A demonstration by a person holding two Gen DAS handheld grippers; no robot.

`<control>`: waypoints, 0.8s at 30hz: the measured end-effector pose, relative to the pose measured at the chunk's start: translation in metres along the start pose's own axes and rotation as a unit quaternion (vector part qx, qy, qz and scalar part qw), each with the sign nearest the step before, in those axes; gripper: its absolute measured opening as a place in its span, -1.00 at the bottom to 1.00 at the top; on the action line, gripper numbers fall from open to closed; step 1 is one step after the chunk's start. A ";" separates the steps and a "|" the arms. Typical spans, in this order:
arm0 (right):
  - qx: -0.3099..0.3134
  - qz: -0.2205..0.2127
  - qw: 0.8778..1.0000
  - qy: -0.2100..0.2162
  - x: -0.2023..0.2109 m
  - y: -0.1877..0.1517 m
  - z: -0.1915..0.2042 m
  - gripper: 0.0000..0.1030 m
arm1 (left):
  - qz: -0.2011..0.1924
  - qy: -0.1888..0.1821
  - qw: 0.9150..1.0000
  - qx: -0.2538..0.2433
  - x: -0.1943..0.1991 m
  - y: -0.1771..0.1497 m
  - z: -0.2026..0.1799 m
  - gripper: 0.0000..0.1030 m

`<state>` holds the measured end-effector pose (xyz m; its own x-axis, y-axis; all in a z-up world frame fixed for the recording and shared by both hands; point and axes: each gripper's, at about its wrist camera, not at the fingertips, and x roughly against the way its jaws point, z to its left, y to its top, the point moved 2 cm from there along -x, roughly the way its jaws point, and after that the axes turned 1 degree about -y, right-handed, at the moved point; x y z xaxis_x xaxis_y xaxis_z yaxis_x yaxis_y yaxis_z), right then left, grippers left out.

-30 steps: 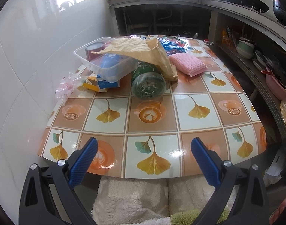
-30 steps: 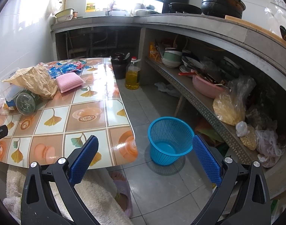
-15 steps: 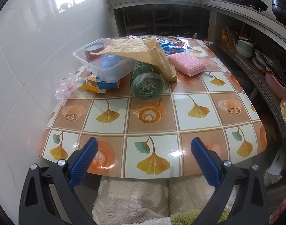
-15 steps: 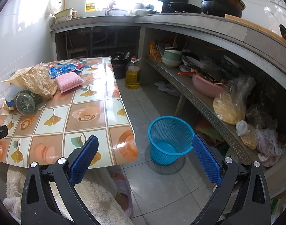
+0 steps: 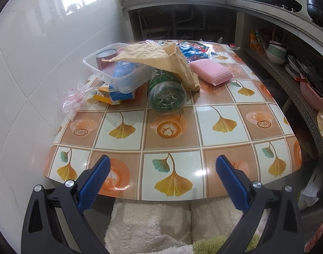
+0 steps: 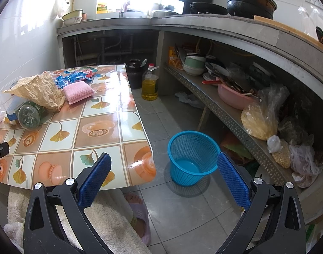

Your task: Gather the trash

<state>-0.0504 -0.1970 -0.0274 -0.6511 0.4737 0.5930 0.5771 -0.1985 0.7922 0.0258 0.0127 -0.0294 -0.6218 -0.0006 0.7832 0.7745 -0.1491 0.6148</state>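
Trash lies at the far left of the tiled table (image 5: 172, 131): a crumpled brown paper bag (image 5: 161, 59), a green plastic bottle (image 5: 166, 95) on its side, a clear plastic container (image 5: 117, 67), a small carton (image 5: 119, 95), a clear wrapper (image 5: 76, 99), blue wrappers (image 5: 193, 51) and a pink sponge (image 5: 211, 72). A blue mesh basket (image 6: 192, 156) stands on the floor right of the table. My left gripper (image 5: 161, 180) is open and empty over the table's near edge. My right gripper (image 6: 163, 175) is open and empty, near the table's corner, above the floor.
A low shelf (image 6: 225, 110) with bowls, a pink basin and plastic bags runs along the right. An oil bottle (image 6: 149, 86) and a black pot (image 6: 136, 74) stand on the floor beyond the table. White tiled wall (image 5: 23, 74) is at the left.
The left gripper has edged slightly forward toward the table. The right view is almost unchanged.
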 end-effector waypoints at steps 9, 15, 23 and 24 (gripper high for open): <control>-0.001 0.000 1.000 0.002 -0.001 -0.002 0.001 0.86 | 0.001 0.000 1.000 -0.001 0.000 -0.001 0.001 0.89; -0.004 0.002 1.000 0.002 -0.003 -0.005 0.000 0.86 | 0.002 0.002 1.000 -0.003 0.000 -0.001 0.002 0.89; -0.004 0.005 1.000 0.002 -0.005 -0.006 0.001 0.86 | 0.004 0.002 1.000 -0.002 -0.004 0.001 0.004 0.89; -0.004 0.006 1.000 0.003 -0.005 -0.006 0.002 0.86 | 0.003 0.002 1.000 -0.001 -0.004 0.002 0.004 0.89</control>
<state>-0.0499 -0.1967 -0.0358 -0.6474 0.4666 0.6026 0.5802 -0.2108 0.7867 0.0302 0.0166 -0.0315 -0.6178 -0.0048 0.7863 0.7777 -0.1518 0.6101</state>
